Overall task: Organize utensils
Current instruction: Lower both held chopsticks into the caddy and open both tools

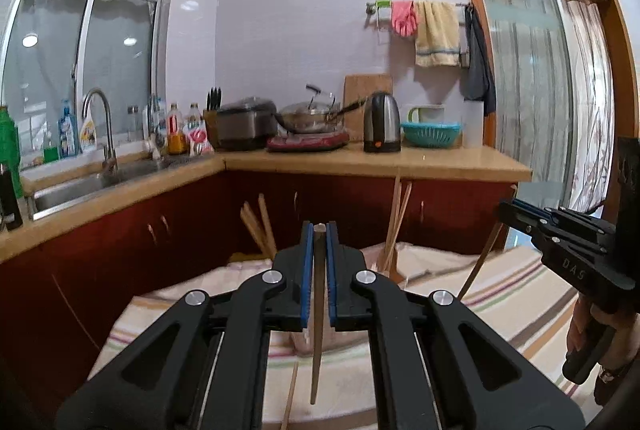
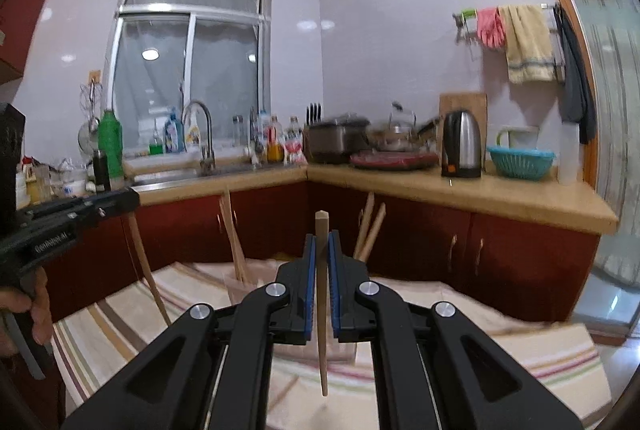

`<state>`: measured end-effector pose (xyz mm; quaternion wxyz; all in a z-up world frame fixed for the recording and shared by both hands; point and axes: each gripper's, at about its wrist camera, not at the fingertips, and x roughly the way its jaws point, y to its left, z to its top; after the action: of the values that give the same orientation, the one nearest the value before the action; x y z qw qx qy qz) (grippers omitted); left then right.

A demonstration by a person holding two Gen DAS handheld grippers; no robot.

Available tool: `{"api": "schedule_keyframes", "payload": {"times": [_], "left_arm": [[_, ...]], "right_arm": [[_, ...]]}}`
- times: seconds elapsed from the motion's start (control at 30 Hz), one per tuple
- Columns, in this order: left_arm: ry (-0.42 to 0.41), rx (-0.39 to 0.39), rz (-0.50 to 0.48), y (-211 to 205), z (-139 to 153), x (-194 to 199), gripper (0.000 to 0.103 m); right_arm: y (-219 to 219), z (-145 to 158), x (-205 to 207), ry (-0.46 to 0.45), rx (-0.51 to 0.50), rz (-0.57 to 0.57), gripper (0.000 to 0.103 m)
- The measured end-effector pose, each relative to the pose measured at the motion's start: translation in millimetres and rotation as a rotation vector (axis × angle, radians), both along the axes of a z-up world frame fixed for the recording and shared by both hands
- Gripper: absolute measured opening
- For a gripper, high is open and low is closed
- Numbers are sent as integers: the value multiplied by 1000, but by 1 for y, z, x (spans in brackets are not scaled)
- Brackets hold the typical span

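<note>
Gripping one wooden chopstick each, the left gripper (image 1: 319, 230) and right gripper (image 2: 321, 238) hold their jaws closed, sticks upright above the striped cloth (image 2: 560, 358).

Chopstick holders (image 2: 244, 288) blurred, perhaps translucent.

left claw (image 1: 319, 230): clamped, level | right claw (image 2: 322, 236): clamped, level

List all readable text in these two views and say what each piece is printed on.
"DAS": on the side of the right gripper, seen from the left wrist view.
Lettering on the side of the left gripper, in the right wrist view: too blurred to read.
Labels on the bottles by the sink: too small and blurred to read.
</note>
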<state>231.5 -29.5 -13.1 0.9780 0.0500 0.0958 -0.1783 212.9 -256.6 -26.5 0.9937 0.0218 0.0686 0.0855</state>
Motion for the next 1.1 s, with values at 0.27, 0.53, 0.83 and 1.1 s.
{"api": "schedule_keyframes", "payload": {"times": [0.27,0.53,0.83,1.1], "left_arm": [[-155,-83,-26,-12,63,20,7],[-160,-104,-18,-33,69,73,7],[-146,-145,25,-30,45,115,7],[-184,-122,19,-29,47,117,7]], "right_arm": [[-8,62,19,-161,24,6,7],[-16,63,68,-139,59,-6,7],[-21,18,131,12,122,-3,7],[-21,-1,146,53,133,-8,7]]}}
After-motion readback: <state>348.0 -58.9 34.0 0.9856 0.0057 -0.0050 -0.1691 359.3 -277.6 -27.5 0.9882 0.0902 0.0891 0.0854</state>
